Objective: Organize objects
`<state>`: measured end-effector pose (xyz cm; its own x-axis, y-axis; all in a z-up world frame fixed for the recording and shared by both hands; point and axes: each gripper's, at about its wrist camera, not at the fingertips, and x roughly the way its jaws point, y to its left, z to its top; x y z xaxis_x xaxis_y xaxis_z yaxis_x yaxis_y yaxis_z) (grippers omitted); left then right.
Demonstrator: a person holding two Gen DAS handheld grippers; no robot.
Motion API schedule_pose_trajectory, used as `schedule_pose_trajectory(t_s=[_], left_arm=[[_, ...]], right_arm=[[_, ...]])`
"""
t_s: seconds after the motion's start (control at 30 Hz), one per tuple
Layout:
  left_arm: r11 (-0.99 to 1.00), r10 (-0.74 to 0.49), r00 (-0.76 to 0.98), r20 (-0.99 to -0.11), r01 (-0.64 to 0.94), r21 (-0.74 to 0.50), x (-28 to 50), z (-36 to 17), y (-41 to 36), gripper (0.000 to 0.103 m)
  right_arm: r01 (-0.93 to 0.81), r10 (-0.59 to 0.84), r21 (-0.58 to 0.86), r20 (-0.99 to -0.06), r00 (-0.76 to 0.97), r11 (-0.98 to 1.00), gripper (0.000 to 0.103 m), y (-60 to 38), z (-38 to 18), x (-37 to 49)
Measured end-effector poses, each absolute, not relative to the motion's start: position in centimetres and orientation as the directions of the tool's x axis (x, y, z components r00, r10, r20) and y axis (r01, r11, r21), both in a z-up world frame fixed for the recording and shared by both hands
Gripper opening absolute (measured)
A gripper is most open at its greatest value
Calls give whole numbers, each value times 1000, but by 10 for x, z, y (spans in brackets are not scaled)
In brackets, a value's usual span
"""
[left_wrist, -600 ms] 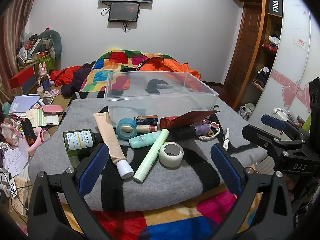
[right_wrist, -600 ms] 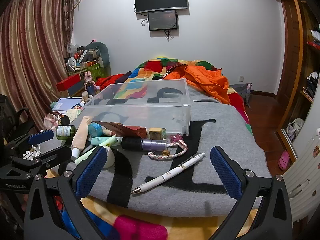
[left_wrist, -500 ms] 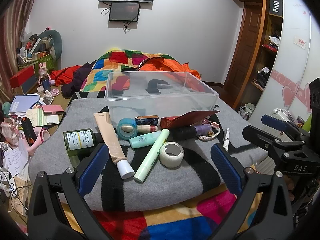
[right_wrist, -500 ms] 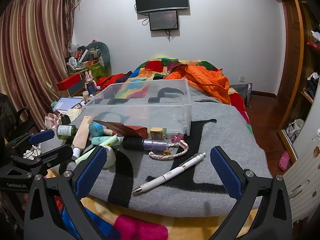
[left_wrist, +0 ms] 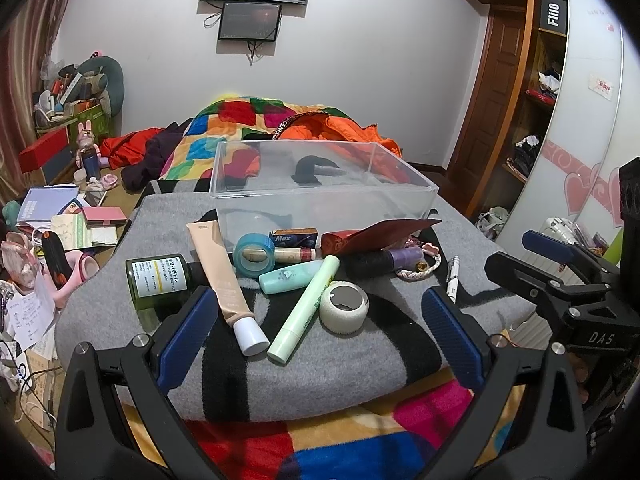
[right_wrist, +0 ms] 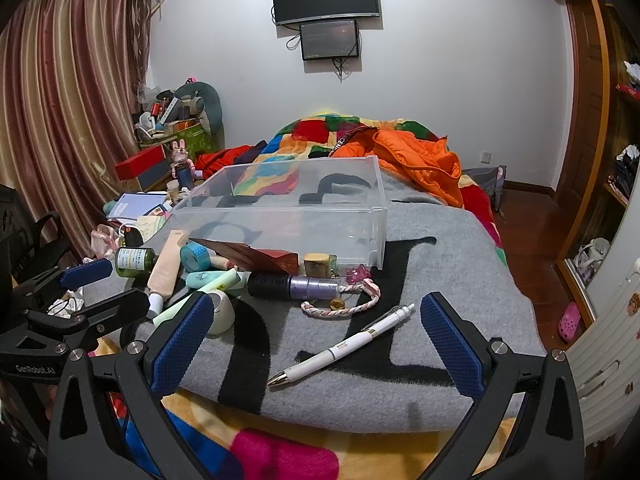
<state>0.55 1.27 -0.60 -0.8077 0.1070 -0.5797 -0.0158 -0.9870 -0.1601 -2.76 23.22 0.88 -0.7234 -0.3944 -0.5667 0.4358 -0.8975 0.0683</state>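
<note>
**Inspector:** Beginning with the largest item. A bed is carrying a grey blanket with black lettering, and the loose articles are lying on that blanket. A clear plastic bin is sitting at the far side of the blanket, open at the top, with nothing visible inside it.

**Clerk:** And the grippers?

**Inspector:** The left gripper is hovering over the near edge of the blanket with its jaws standing wide apart and nothing between the blue pads. The right gripper is doing likewise, jaws spread wide, holding nothing, with a white pen lying on the blanket in front of it.

**Clerk:** The articles themselves?

**Inspector:** All are lying in front of the bin, outside it. A green glass bottle is lying on its side at the left. Just beside it a beige tube is pointing its white cap toward the camera. A pale green tube is lying diagonally, touching a white tape roll. A blue tape roll is standing on edge near the bin wall. A dark bottle with a purple end is lying beside a braided cord bracelet.
</note>
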Motion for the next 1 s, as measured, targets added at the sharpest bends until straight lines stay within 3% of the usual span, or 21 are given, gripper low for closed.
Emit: schedule_pose_trajectory(t_s=[0.7,1.0], left_arm=[[-983,119,-802,-586,-15,-180,-2,-12,1,103],[-968,44,-789,-613,119,-222,-12,-25,-59,103]], right_arm=[[448,-395,67,-598,-697,-892,103,217,2,-37],[454,-406,98,-640,-652,-885,103,199,-12,-57]])
